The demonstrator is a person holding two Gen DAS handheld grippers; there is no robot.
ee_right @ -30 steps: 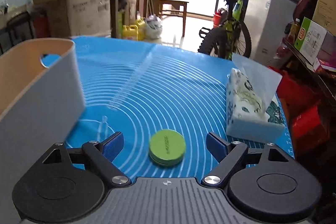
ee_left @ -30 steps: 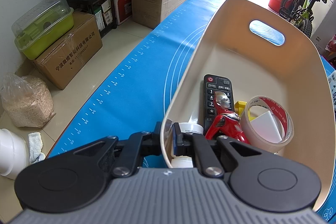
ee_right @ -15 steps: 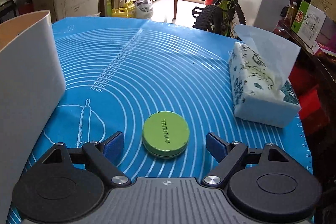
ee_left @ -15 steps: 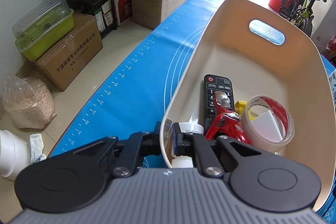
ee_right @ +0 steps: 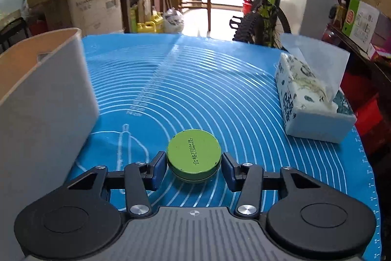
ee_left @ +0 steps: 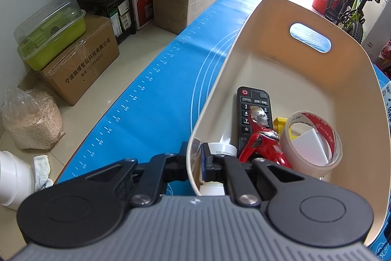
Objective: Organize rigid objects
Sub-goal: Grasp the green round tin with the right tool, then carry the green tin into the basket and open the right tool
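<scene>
My left gripper (ee_left: pixel 194 158) is shut on the near rim of a cream basket (ee_left: pixel 305 70) standing on the blue mat. Inside lie a black remote (ee_left: pixel 246 111), a red and silver figure (ee_left: pixel 261 141), a roll of tape (ee_left: pixel 312 138), a yellow piece (ee_left: pixel 278 124) and a white bottle (ee_left: pixel 220 151). My right gripper (ee_right: pixel 193 165) has closed onto a round green tin (ee_right: pixel 194 154) on the mat (ee_right: pixel 195 89), its pads touching both sides. The basket's wall (ee_right: pixel 44 99) stands to the left of it.
A tissue pack (ee_right: pixel 310 102) lies on the mat at the right. Left of the table are cardboard boxes (ee_left: pixel 80 58), a green lidded container (ee_left: pixel 51 36), a sack (ee_left: pixel 29 119) and shelving. A bicycle (ee_right: pixel 259 16) and a chair stand beyond the far edge.
My right gripper moved forward around the green tin and its fingers closed from wide open onto the tin's sides. The left gripper and the basket have not moved.
</scene>
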